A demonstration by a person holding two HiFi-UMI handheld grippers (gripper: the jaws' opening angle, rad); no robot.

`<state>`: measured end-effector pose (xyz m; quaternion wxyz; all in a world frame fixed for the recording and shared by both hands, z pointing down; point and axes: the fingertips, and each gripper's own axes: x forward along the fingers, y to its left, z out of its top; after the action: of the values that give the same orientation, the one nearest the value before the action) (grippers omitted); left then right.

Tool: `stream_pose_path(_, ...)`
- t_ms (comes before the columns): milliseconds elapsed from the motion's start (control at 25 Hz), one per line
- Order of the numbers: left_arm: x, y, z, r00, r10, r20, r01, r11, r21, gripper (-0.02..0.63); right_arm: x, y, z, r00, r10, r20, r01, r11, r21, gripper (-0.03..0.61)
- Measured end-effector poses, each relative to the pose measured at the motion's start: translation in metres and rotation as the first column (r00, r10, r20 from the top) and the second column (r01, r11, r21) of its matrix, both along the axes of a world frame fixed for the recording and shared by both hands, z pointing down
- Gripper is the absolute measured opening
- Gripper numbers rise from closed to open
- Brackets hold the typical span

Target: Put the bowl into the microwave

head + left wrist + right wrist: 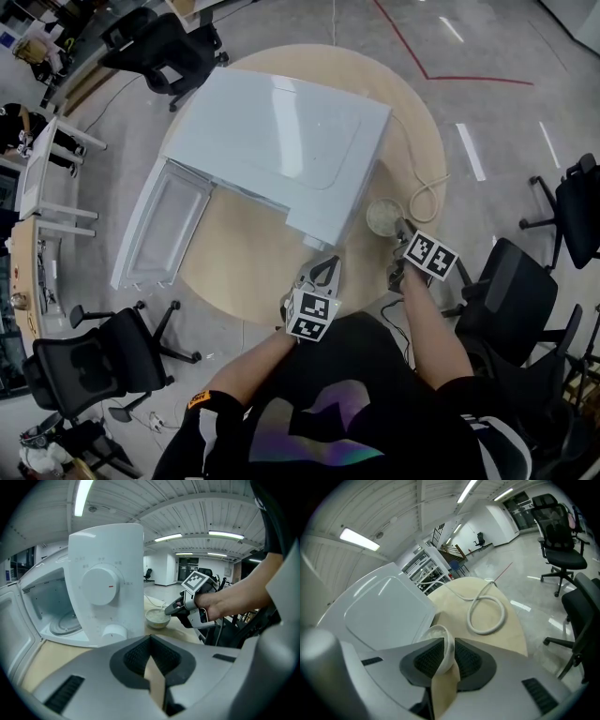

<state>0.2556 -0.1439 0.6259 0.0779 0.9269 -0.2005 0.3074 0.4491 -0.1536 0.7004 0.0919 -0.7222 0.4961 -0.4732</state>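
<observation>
The round pale wooden bench [246, 274] is mostly taken up by a boxy glossy white microwave [281, 141]. Its framed door [164, 234] hangs open past the rim at 8 o'clock, leaving a bare crescent of wood from 5 to 7 o'clock. The small round off-white bowl [382, 216] sits at 4 o'clock, just beside the microwave's corner and near the edge. The right gripper [446, 651] pinches the bowl's thin smooth rim between ribbed dark pads. The left gripper [150, 641] hovers at 6 o'clock, jaws together and empty. A looped pale cord [427, 192] lies at 3 o'clock.
</observation>
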Motion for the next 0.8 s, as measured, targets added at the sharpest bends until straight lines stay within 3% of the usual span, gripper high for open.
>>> stream_pose_path(200, -0.007, -0.002, 0.0, 1.0, -0.016, 0.004, 0.016, 1.0, -0.001, 0.046, 0.004, 0.002, 0.004, 0.992, 0.063, 0.11, -0.068, 0.997, 0.047, 0.057)
stream_pose_path(800, -0.03, -0.005, -0.005, 0.998, -0.065, -0.006, 0.065, 0.998, 0.005, 0.046, -0.009, 0.023, -0.003, 0.991, 0.083, 0.104, -0.088, 0.995, 0.047, 0.044)
